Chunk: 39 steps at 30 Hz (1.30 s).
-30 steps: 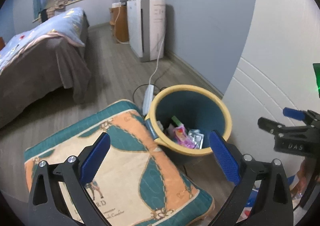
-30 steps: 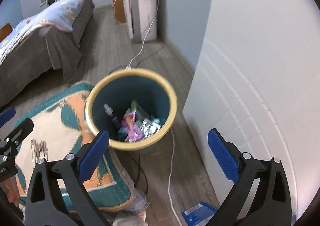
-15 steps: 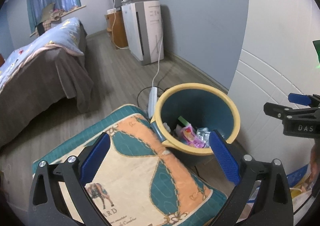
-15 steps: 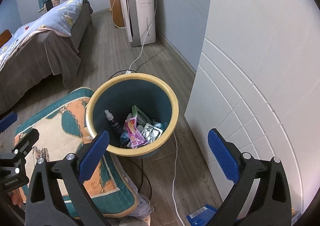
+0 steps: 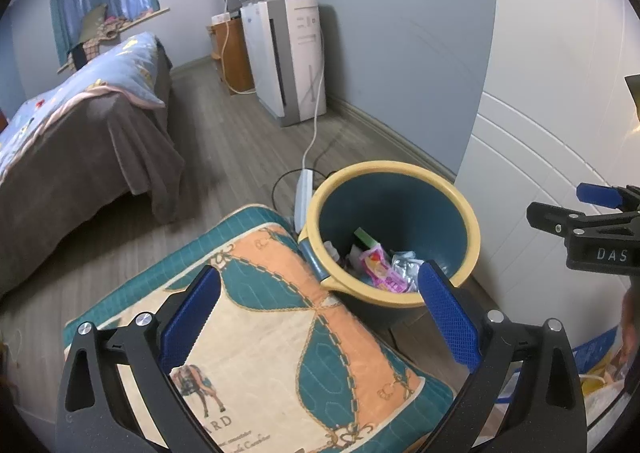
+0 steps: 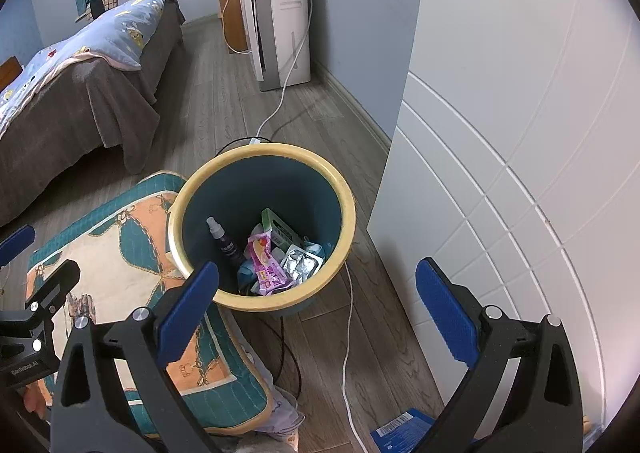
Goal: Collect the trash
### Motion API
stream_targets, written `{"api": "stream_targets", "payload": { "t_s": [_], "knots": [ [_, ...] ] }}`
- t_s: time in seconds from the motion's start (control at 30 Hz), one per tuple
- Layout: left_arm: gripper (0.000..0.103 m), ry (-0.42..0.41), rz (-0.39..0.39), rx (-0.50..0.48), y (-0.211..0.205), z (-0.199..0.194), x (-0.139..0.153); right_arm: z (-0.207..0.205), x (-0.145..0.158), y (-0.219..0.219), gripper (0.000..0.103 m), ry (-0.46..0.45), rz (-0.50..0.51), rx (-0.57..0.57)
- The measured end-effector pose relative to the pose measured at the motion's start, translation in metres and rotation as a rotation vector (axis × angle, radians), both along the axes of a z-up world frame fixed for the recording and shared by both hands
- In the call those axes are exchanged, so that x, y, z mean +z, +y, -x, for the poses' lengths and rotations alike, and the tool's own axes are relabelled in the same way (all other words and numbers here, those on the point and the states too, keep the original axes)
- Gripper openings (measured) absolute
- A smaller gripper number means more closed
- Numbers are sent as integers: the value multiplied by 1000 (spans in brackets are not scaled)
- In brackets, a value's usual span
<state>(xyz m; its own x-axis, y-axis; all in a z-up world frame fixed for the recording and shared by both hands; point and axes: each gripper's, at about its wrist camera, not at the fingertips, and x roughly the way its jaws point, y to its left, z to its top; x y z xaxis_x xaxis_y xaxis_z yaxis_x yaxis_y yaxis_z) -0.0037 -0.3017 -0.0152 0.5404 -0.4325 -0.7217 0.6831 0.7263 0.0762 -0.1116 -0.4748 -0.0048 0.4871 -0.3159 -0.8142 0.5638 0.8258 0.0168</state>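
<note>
A teal bin with a yellow rim (image 5: 472,221) (image 6: 348,201) stands on the wood floor beside a white cabinet. Inside lie a pink wrapper (image 6: 267,265) (image 5: 382,271), a silver blister pack (image 6: 301,264), a green box (image 6: 276,227) and a dark spray bottle (image 6: 224,241). My left gripper (image 5: 320,315) hangs open over a patterned cushion (image 5: 272,337), just left of the bin, with nothing between its blue pads. My right gripper (image 6: 316,307) is open above the bin's near rim and holds nothing. Each gripper shows at the edge of the other's view.
A bed with a blue quilt (image 5: 80,101) fills the left. A white appliance (image 5: 288,61) stands against the blue wall, its cable and a power strip (image 5: 304,189) running past the bin. A white cord (image 6: 348,333) and a blue packet (image 6: 400,429) lie on the floor by the cabinet (image 6: 520,173).
Both grippers have risen and drawn back from the bin, so it looks smaller and more of the room shows. Both stayed open and empty.
</note>
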Motion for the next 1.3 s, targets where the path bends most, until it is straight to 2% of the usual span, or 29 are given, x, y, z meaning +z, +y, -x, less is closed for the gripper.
{"api": "stream_targets", "payload": {
  "t_s": [1.3],
  "knots": [
    [98, 15, 4, 9, -1, -1, -1, 2, -3, 2, 97, 21, 17, 14]
  ]
}}
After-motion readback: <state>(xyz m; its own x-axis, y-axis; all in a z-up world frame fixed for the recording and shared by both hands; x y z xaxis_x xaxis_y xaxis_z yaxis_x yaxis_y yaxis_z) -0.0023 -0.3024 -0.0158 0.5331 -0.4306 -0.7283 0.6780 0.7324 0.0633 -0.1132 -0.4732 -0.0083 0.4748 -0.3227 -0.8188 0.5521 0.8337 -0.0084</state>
